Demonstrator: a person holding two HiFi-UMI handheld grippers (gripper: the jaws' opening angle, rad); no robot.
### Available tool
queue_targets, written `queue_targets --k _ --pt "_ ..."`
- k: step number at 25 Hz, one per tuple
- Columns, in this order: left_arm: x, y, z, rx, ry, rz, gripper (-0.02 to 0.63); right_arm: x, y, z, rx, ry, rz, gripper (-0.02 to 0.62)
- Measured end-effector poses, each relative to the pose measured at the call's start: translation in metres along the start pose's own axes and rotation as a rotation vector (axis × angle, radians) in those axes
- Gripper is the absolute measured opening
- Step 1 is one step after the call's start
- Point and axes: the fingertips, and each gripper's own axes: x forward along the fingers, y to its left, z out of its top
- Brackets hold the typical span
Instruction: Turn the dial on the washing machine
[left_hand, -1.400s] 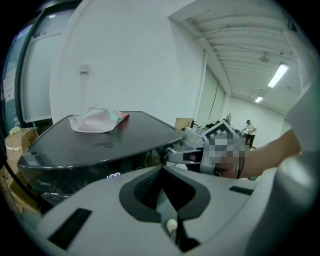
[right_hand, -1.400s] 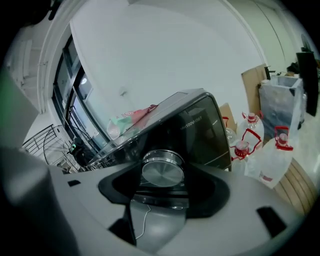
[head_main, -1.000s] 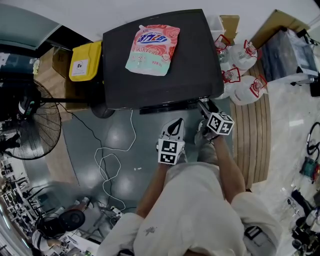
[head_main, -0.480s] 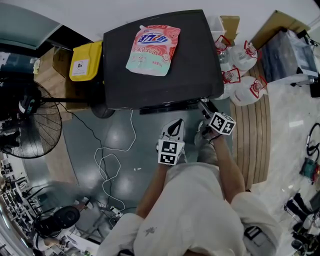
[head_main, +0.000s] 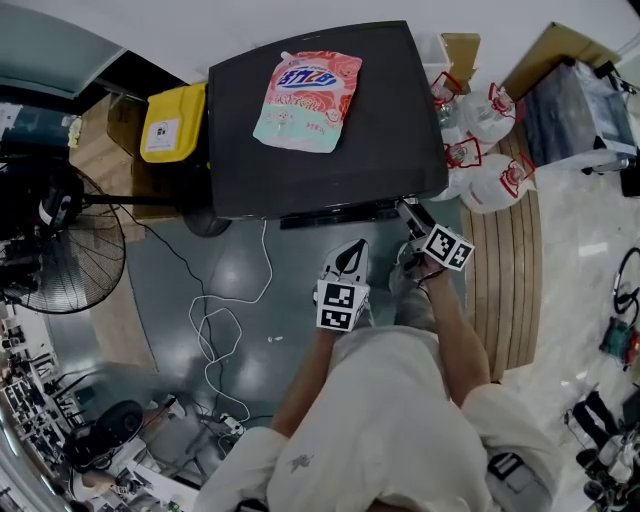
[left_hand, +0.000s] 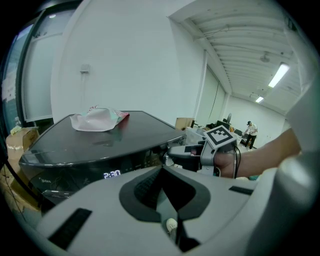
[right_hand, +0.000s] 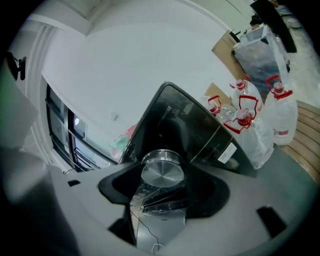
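The black washing machine (head_main: 330, 150) stands ahead of me with a pink detergent pouch (head_main: 305, 100) lying on its lid. My right gripper (head_main: 410, 212) reaches under the lid's front right corner to the control panel. In the right gripper view the silver dial (right_hand: 161, 172) sits between its jaws, and the right gripper (right_hand: 160, 186) is shut on it. The head view hides the dial. My left gripper (head_main: 352, 250) hangs back from the panel, shut and holding nothing. In the left gripper view, the left gripper (left_hand: 162, 172) points at the lit display (left_hand: 112, 174).
A yellow bin (head_main: 172, 122) and a floor fan (head_main: 60, 250) stand left of the machine. A white cable (head_main: 215, 320) lies on the grey floor. Water jugs (head_main: 490, 150) with red handles stand at the right, beside a wooden strip (head_main: 505, 290).
The right gripper has rolled slightly at the panel, and its marker cube has turned and shifted a little right. The left gripper has stayed where it was.
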Motion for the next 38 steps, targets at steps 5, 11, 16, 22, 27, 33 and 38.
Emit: queue_targets --k 5,11,16,22,27,33,38 --pt "-0.001 0.001 0.002 0.0 0.0 0.001 0.012 0.001 0.0 0.001 0.018 -0.003 0.002 0.276" --pt "-0.002 -0.001 -0.002 -0.001 -0.001 0.0 0.012 0.0 0.0 -0.001 0.029 -0.007 0.009 0.278" --pt "-0.003 -0.002 0.0 0.001 -0.002 0.001 0.012 -0.001 -0.001 0.0 0.028 -0.013 0.0 0.284" --pt "-0.005 -0.004 0.001 0.01 -0.005 -0.002 0.012 -0.004 -0.003 0.0 0.004 -0.009 -0.023 0.298" --pt "-0.004 -0.002 -0.004 0.009 -0.01 -0.005 0.012 -0.01 -0.004 0.0 -0.045 -0.002 -0.053 0.301" --pt "-0.008 0.0 0.01 0.022 -0.03 -0.009 0.012 -0.037 0.002 0.015 -0.184 -0.036 -0.114 0.276" --pt "-0.013 0.005 0.023 0.027 -0.067 -0.014 0.012 -0.056 0.046 0.032 -0.365 -0.071 -0.065 0.273"
